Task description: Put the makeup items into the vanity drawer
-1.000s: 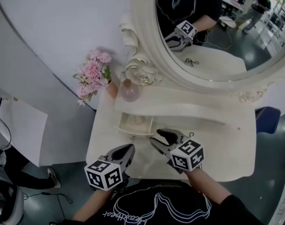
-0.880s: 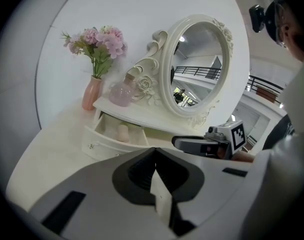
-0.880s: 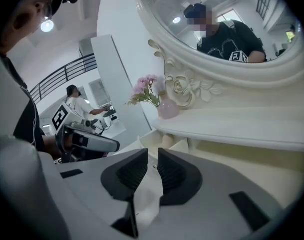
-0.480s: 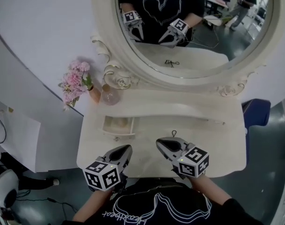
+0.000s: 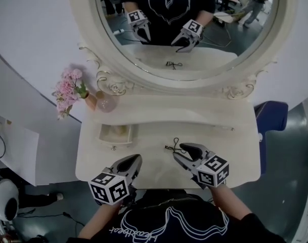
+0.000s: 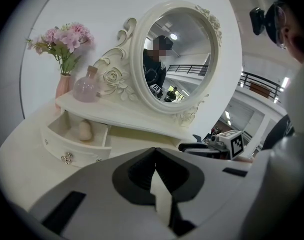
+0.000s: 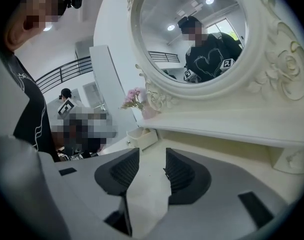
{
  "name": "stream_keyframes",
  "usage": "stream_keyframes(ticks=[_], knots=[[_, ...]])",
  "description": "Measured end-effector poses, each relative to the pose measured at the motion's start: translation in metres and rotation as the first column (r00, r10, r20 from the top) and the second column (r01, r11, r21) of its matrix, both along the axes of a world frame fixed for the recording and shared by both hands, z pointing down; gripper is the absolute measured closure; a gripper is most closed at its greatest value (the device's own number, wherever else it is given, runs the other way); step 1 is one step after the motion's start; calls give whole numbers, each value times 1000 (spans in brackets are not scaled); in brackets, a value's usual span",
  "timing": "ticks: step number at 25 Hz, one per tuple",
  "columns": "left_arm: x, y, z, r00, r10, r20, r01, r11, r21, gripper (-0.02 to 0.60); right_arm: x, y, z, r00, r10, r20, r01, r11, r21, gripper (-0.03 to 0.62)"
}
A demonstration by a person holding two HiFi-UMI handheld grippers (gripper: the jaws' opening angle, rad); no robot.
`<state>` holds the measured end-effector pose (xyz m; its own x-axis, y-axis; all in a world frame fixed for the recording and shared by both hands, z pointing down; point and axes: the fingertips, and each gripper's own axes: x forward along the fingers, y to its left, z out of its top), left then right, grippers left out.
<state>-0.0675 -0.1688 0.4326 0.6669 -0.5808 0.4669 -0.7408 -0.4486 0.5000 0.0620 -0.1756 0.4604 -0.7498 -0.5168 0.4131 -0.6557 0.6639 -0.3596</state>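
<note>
The white vanity's small drawer (image 5: pixel 112 138) stands open at the left, with a beige sponge-like item (image 5: pixel 121 130) inside; the left gripper view shows the drawer (image 6: pixel 67 145) and that item (image 6: pixel 85 130) too. A small black wire-framed item (image 5: pixel 172 145) lies on the tabletop. Just behind it is my right gripper (image 5: pixel 178 151). Its jaws have just been opening and nothing sits between them, as the right gripper view (image 7: pixel 152 156) shows. My left gripper (image 5: pixel 138 158) hovers at the table's front edge, shut and empty (image 6: pixel 153 156).
A big oval mirror (image 5: pixel 184 34) rises behind the raised shelf (image 5: pixel 194 108). Pink flowers in a vase (image 5: pixel 68 87) and a pink bottle (image 5: pixel 106 103) stand at the shelf's left end. A blue chair (image 5: pixel 270 116) is off the table's right side.
Both grippers have shifted right along the table, away from the drawer. The right gripper now sits by the black item, and its jaws, close together half a second ago, stand apart.
</note>
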Motion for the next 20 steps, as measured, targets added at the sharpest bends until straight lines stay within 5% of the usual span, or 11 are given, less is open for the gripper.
stream_keyframes(ticks=[10,20], knots=[[4,-2,8,999,-36,23,36,999,-14,576,13,-5,54,974,-112,-198,112,994,-11,318],[4,12,19,997,-59,50,62,997,-50,577,2,1,102,886,-223,-406,236,972,-19,389]])
